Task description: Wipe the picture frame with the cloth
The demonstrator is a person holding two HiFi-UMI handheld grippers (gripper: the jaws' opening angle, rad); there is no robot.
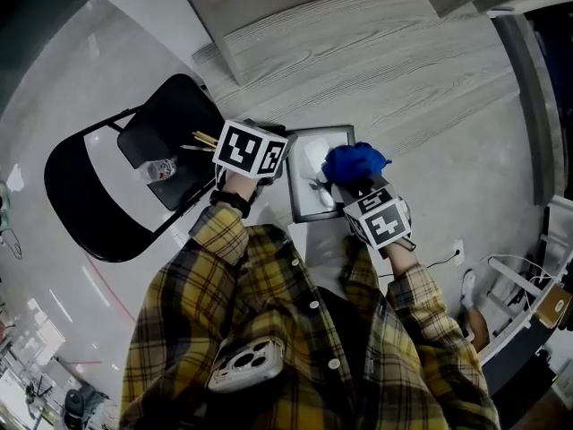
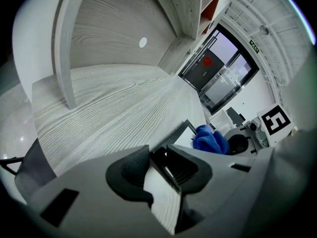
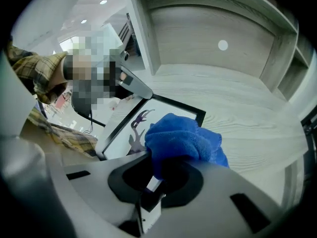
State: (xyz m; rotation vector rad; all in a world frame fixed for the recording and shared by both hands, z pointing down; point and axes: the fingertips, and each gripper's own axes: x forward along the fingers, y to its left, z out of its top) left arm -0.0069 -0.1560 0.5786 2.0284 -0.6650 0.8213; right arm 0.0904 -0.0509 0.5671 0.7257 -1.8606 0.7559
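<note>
Centrally in the head view, the frame [image 1: 313,195] sits over the pale grey wood shelf [image 1: 385,61], near the person's chest. It has a thin black border and a white picture with a dark, branching figure on it. I cannot tell whether it lies flat or is tipped up.

The blue cloth [image 1: 354,162] is bunched at the frame's 2 o'clock corner and covers that part of the border. In the right gripper view it bulges forward over the picture, up against the glass.

The right gripper [image 3: 161,180] is at the frame's 4 o'clock. Its jaws are drawn in narrow and pinch the near end of the cloth, with the blue wad spilling out ahead of them.

The left gripper [image 2: 166,157] is at the frame's 10 o'clock. Its jaws are nearly together and clamp the frame's edge, and the black border and a strip of white run between the pads. In that view the cloth shows at 2 o'clock, with the right gripper's marker cube beyond it.

Further out, a yellow plaid shirt [image 1: 224,330] fills the head view's 6 o'clock, with a phone [image 1: 246,364] in its chest pocket. A black folding chair [image 1: 107,186] stands on the pale floor at 9 o'clock, just beside the shelf's corner, with a few small items on its seat that are too small to tell.
</note>
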